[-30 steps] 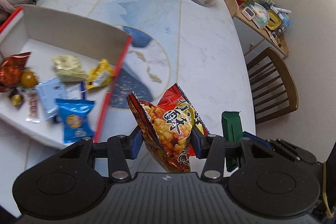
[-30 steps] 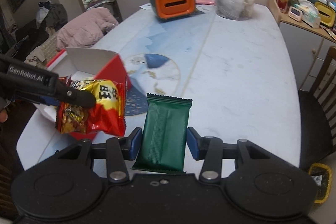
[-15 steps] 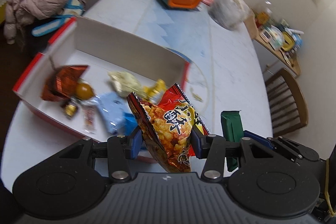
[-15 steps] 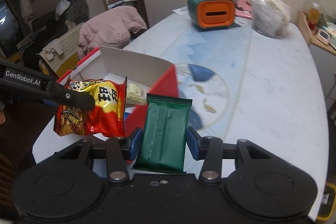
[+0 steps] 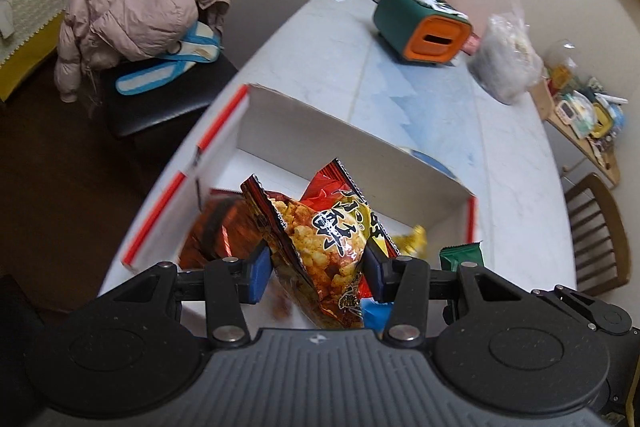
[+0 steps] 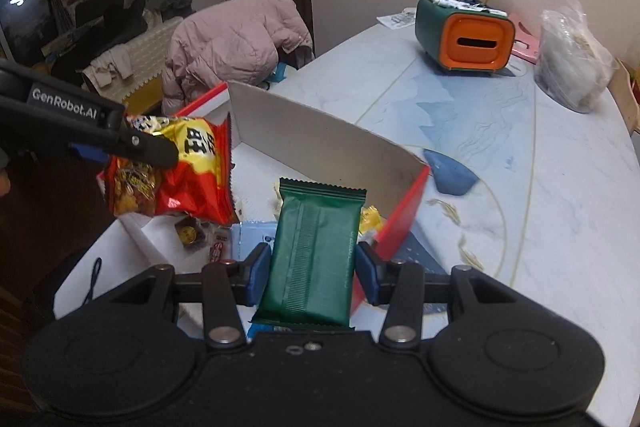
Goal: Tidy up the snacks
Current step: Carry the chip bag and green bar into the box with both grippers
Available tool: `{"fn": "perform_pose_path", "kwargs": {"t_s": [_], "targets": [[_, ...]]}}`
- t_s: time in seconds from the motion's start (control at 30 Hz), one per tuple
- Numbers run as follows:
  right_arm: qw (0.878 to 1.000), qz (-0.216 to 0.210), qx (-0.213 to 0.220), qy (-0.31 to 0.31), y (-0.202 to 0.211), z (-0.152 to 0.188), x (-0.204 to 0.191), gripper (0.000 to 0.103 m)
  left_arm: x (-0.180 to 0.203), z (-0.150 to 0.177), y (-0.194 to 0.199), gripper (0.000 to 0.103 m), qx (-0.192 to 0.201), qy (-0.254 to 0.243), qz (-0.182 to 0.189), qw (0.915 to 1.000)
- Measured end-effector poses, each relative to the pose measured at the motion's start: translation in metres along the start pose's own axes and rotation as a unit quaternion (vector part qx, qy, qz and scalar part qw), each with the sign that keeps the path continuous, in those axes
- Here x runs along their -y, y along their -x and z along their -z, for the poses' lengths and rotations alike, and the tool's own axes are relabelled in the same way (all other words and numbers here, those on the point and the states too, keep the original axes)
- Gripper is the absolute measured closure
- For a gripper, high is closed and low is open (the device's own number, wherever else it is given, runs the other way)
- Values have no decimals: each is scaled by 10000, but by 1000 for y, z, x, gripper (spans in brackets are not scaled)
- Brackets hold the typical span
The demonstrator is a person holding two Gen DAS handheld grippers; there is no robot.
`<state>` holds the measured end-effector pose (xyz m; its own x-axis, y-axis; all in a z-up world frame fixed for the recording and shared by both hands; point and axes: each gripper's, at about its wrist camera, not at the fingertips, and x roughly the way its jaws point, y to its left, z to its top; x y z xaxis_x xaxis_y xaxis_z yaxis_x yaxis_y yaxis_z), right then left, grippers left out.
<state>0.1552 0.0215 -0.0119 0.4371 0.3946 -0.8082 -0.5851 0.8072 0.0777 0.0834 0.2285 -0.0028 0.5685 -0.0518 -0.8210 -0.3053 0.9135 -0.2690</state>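
Left gripper [image 5: 316,277] clamps a crinkled red snack bag [image 5: 320,243]; right gripper [image 6: 308,275] grips a flat, dark-green ridged wrapper [image 6: 312,255].

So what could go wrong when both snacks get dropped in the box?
The left gripper pinches the crinkly red snack bag near one edge, so it might slip early. The flat green packet in the right gripper hangs by the red-and-white cardboard box's red wall and could land outside.

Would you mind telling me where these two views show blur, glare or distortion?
Left wrist view: the copper-red wrapper in the box is motion-smeared; glare on the chip bag; the table edge bows from fisheye. Right wrist view: sharper, with a soft sheen on the green packet.
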Motion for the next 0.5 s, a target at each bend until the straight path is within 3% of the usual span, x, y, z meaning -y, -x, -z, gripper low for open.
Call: {"fn": "perform_pose_path", "kwargs": {"t_s": [0.5], "targets": [[9984,275,-448,217,-64,-18,-20,59,-5,-17,-59,57,-52,-567,-105,9983]]}}
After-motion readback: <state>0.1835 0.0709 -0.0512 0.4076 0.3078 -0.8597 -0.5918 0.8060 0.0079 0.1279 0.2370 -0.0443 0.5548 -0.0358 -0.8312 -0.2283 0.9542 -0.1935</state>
